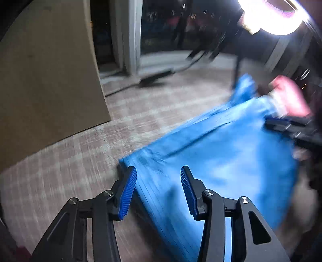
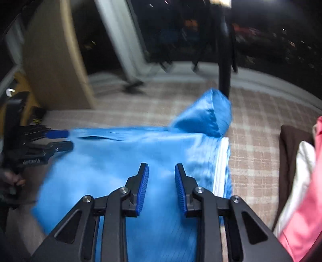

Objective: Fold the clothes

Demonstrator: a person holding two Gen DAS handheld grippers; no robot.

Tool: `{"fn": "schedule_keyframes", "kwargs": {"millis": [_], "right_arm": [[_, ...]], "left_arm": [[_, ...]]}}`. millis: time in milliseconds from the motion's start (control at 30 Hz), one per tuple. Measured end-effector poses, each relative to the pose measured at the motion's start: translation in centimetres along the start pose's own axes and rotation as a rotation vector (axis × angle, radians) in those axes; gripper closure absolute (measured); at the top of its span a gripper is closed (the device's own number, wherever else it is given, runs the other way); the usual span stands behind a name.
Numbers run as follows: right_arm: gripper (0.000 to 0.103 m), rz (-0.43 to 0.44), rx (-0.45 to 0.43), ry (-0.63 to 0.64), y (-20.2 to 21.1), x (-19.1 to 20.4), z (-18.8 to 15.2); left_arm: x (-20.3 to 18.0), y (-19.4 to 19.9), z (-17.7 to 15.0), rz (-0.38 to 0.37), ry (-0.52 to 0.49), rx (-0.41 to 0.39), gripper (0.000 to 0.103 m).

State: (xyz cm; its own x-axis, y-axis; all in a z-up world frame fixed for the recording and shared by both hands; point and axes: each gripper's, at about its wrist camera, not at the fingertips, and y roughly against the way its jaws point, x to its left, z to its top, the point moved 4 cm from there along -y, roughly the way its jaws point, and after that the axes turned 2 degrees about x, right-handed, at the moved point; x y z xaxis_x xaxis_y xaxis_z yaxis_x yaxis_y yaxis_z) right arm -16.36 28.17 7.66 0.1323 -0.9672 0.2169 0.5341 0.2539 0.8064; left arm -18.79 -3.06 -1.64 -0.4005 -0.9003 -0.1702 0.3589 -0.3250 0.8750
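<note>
A bright blue garment [image 1: 211, 157] lies folded on a beige checked surface [image 1: 70, 161], blurred by motion. My left gripper [image 1: 158, 177] hovers over its near left corner, jaws apart, with the cloth's edge showing between the blue pads [image 1: 128, 193] and nothing pinched. In the right wrist view the same blue garment [image 2: 112, 161] has a raised fold [image 2: 209, 112] at the back and a white band along its right edge. My right gripper [image 2: 161, 173] is open just above its middle. The left gripper [image 2: 60, 140] shows at the garment's left edge.
A pile of pink, white and brown clothes [image 2: 301, 181] lies at the right. A beige panel [image 1: 50, 80] stands at the left. Dark glass doors [image 1: 161, 30] and a black stand [image 2: 224, 70] are at the back. A bright lamp [image 1: 271, 16] glares at top right.
</note>
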Motion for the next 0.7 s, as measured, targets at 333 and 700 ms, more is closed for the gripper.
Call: {"fn": "schedule_keyframes", "kwargs": {"millis": [333, 700], "right_arm": [[0.078, -0.041, 0.171, 0.034, 1.4, 1.7, -9.7], [0.046, -0.023, -0.087, -0.220, 10.9, -2.0, -10.2]], "left_arm": [[-3.8, -0.5, -11.1, -0.031, -0.079, 0.159, 0.056], [2.6, 8.2, -13.1, -0.051, 0.390, -0.078, 0.039]]}}
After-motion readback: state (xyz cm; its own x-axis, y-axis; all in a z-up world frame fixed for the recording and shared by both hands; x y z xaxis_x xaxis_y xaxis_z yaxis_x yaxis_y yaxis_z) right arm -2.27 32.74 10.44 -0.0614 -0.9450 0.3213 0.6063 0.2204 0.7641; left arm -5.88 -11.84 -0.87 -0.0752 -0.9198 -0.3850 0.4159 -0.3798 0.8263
